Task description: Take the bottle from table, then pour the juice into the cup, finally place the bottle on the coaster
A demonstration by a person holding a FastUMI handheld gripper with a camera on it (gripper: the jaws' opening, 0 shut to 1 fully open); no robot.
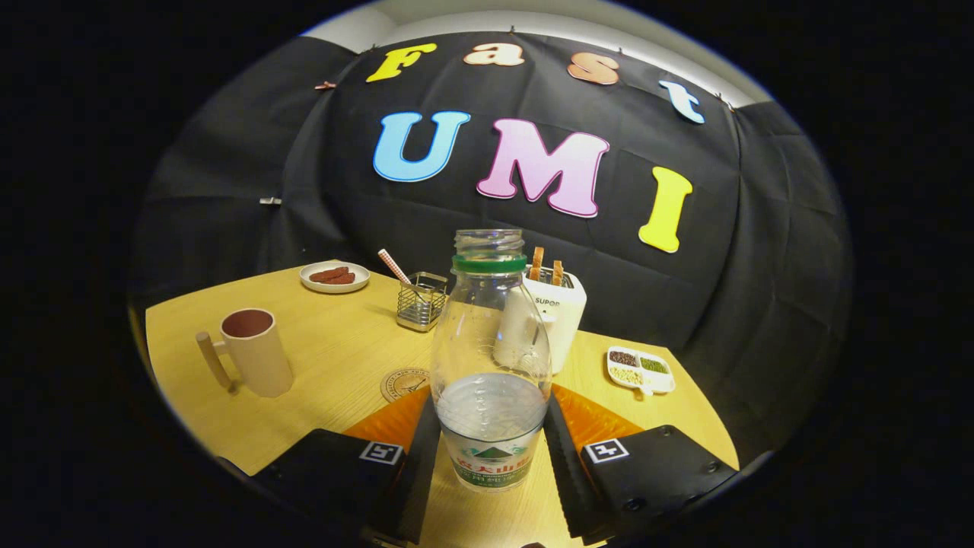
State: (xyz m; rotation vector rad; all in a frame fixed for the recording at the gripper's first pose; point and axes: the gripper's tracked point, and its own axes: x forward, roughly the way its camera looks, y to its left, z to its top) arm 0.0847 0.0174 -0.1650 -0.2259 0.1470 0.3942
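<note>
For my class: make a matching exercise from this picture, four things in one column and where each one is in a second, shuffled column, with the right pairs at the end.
Things:
1. bottle
2. cup
3. coaster
4. toaster

Places:
A. flat on the table, between cup and bottle
B. behind the bottle, bread sticking up from it
C. between the fingers of the gripper
D. far to the left of the bottle, handle turned leftward

Pairs: 1-C, 2-D, 3-A, 4-B
</note>
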